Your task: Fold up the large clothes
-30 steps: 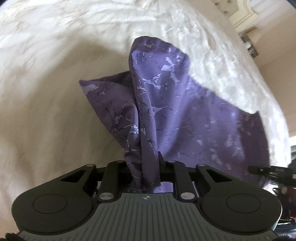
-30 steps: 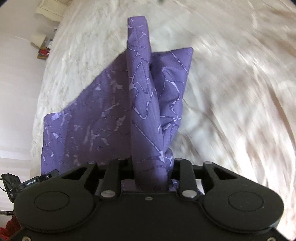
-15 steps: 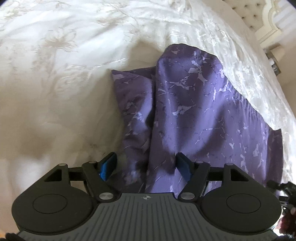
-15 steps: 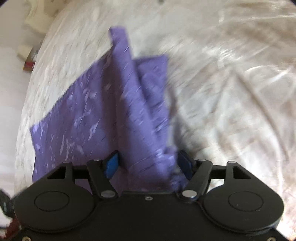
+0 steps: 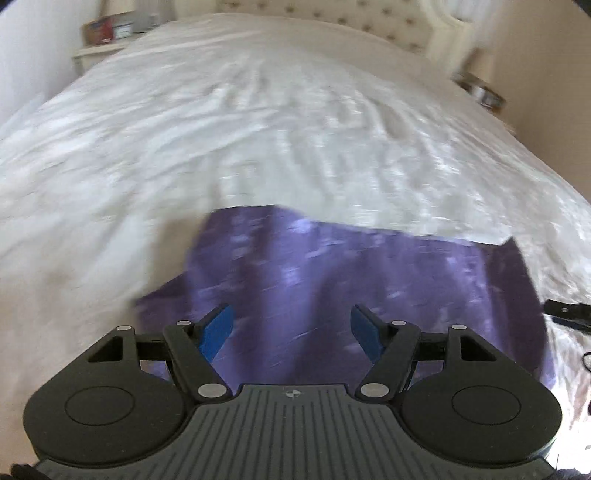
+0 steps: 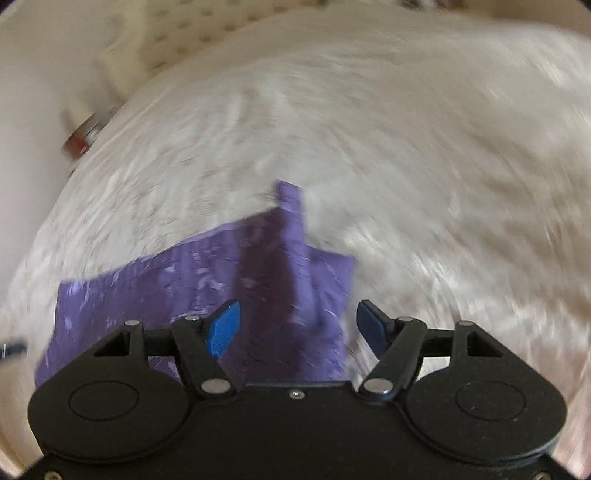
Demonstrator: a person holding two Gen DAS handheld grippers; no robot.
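Note:
A purple patterned cloth [image 5: 369, 280] lies folded on the white bedspread [image 5: 258, 129]. In the left wrist view my left gripper [image 5: 291, 326] is open and empty just above the cloth's near part. In the right wrist view the same cloth [image 6: 207, 280] lies under and ahead of my right gripper [image 6: 299, 325], which is open and empty over the cloth's right edge. Both views are motion-blurred.
A padded headboard [image 5: 362, 22] stands at the far end of the bed. A nightstand with small items [image 5: 107, 33] is at the far left, another [image 5: 480, 88] at the far right. The other gripper's tip [image 5: 565, 312] shows at the right edge.
Both grippers held the cloth lifted a second ago, then opened and let it drop. The cloth now lies flat and both grippers have tilted up toward the headboard.

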